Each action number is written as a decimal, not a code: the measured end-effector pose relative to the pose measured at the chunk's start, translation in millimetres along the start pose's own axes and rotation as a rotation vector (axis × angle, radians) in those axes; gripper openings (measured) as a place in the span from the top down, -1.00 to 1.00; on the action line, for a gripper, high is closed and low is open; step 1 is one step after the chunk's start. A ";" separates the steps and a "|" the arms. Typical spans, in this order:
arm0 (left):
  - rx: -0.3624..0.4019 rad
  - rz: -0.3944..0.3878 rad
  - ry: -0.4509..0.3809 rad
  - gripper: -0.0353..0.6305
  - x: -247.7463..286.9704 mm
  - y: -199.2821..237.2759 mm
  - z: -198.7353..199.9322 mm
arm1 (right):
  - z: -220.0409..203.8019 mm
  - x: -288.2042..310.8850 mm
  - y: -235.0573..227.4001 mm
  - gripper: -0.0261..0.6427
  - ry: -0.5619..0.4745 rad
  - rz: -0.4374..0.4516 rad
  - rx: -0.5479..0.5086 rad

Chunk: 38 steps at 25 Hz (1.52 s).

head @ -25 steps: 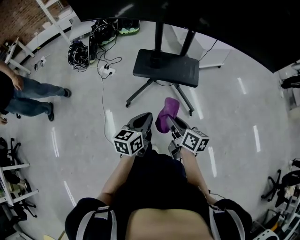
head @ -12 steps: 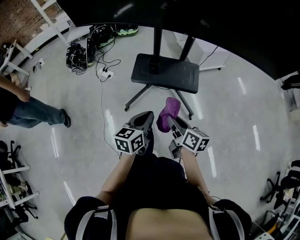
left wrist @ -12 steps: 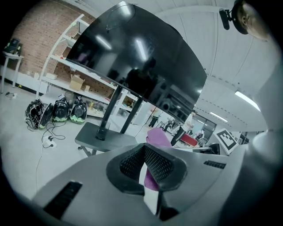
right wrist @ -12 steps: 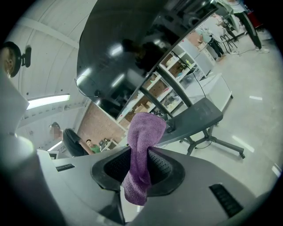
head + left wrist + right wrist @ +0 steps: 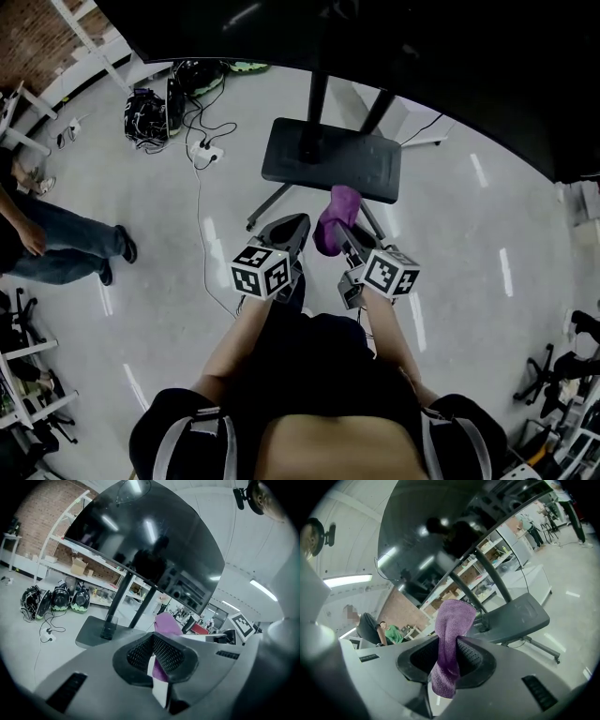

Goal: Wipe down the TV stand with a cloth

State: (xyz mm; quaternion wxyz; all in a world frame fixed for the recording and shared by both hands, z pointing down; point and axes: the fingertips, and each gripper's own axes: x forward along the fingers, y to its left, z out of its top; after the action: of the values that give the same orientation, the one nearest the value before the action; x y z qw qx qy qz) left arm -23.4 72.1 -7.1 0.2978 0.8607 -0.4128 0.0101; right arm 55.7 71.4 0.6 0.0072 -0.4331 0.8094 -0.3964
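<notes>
The large, dark, glossy television screen (image 5: 140,541) fills the top of the head view and is carried on the two dark upright posts (image 5: 319,89) of the TV stand. The stand's flat black rectangular base plate (image 5: 331,159) is seen in the upper centre of that view, above the pale grey floor (image 5: 450,244). Over the last second the plate has been brought lower in the frame, toward the grippers. The cloth, which a second ago was seen against bare floor, now overlaps the plate's near edge. The approach is therefore judged nearly complete, though no wiping contact can be confirmed yet.

The left gripper (image 5: 289,225) is held just left of centre, with its mesh-padded jaws together and nothing between them. The right gripper (image 5: 341,240), beside it, has its jaws clamped on the purple fleecy cloth (image 5: 336,216). In the right gripper view the cloth (image 5: 451,620) is seen bunched into a soft upright lobe above the pads, with a shorter rumpled tail hanging below them. It looks dry and limp.
</notes>
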 end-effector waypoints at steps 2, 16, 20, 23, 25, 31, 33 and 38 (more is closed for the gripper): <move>0.002 -0.013 0.002 0.87 10.6 9.1 11.4 | 14.8 14.5 -1.0 0.59 -0.003 -0.011 -0.029; 0.015 -0.067 -0.030 0.87 86.5 90.0 88.3 | 116.6 128.9 -20.2 0.59 -0.072 -0.124 -0.274; 0.015 -0.071 -0.035 0.87 107.2 113.9 107.2 | 137.4 156.6 -30.1 0.59 -0.063 -0.159 -0.369; 0.005 -0.074 -0.038 0.87 123.4 119.3 116.8 | 155.2 168.2 -35.4 0.59 -0.047 -0.183 -0.480; 0.005 -0.077 -0.038 0.87 132.3 122.6 122.3 | 166.1 178.5 -35.4 0.59 -0.043 -0.193 -0.550; 0.017 -0.070 -0.052 0.87 160.8 142.6 136.1 | 186.5 222.6 -38.1 0.59 -0.025 -0.195 -0.708; 0.016 -0.061 -0.063 0.87 167.5 148.7 138.4 | 190.5 232.7 -40.6 0.59 -0.030 -0.201 -0.758; 0.009 -0.034 -0.083 0.87 182.4 173.0 144.9 | 209.7 258.6 -44.2 0.59 -0.111 -0.252 -0.822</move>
State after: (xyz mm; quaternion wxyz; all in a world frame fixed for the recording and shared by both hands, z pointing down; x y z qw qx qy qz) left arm -60.3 -215.3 9.0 0.2770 0.8685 -0.4102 -0.0286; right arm -0.6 -258.5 -28.7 -0.1707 -0.5160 0.8393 -0.0149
